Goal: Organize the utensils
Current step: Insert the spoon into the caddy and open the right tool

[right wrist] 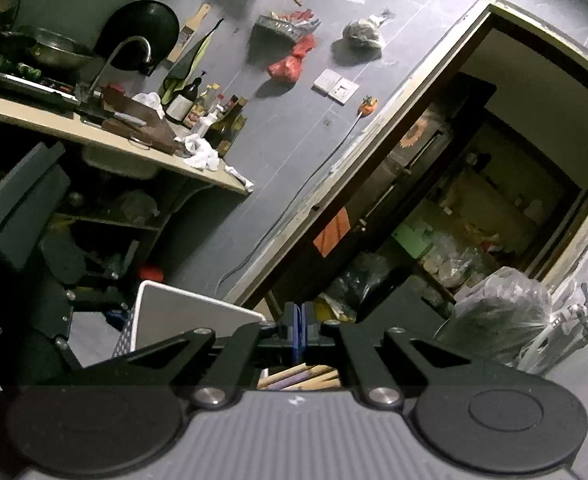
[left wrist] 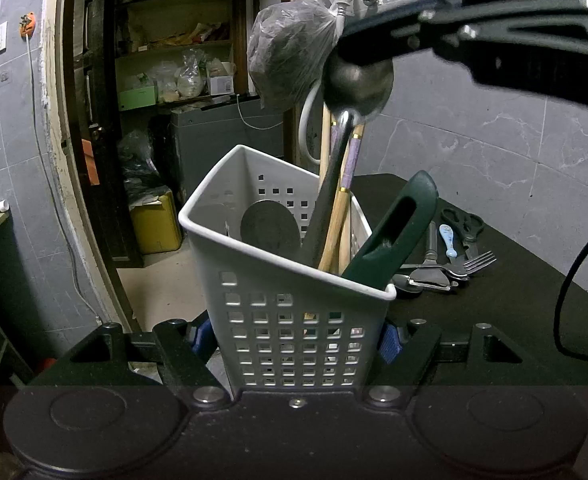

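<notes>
Ladle (left wrist: 336, 184) in basket (left wrist: 294, 332); fork (left wrist: 478, 261) right.

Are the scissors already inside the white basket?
No, the scissors lie on the black table to the right of the white basket, beside a fork.

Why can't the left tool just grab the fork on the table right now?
Probably it can't: the left tool is shut on the white basket, so it's busy. The fork lies off beside the basket on the black table, with nothing covering it.
</notes>
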Available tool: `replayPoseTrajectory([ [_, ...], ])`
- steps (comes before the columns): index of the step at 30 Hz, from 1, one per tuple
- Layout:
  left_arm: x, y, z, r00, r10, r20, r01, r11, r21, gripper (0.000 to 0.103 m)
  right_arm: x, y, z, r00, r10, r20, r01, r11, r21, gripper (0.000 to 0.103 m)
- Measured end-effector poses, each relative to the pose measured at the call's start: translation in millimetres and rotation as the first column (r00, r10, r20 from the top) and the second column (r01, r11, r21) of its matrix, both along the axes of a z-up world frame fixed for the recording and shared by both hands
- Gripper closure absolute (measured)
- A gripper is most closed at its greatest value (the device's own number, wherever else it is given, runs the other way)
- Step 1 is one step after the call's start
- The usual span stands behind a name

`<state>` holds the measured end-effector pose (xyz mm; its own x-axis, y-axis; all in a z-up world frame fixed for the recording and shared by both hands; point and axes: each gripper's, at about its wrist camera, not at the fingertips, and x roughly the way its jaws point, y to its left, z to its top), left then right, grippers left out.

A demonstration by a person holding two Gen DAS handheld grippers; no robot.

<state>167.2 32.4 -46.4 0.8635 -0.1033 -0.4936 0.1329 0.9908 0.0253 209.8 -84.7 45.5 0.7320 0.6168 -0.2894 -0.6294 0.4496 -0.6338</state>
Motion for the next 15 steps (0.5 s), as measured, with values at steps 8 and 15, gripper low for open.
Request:
replayPoseTrajectory([
  [8, -0.2, 0.3, 0.0, 1.0, -0.001, 0.001, 0.001, 1.0, 0.001, 0.026, 3.8, 9.1, -15.8, 0.997, -0.034, -0.072, 0.036, 0.999, 0.021, 0.101],
  [15, -0.6, -0.6, 0.0, 1.0, -0.003, 0.002, 0.003, 1.0, 0.005, 0.026, 6.7, 13.9, -26.5, 0.991, -0.053, -0.121, 0.056, 0.998, 0.023, 0.099],
])
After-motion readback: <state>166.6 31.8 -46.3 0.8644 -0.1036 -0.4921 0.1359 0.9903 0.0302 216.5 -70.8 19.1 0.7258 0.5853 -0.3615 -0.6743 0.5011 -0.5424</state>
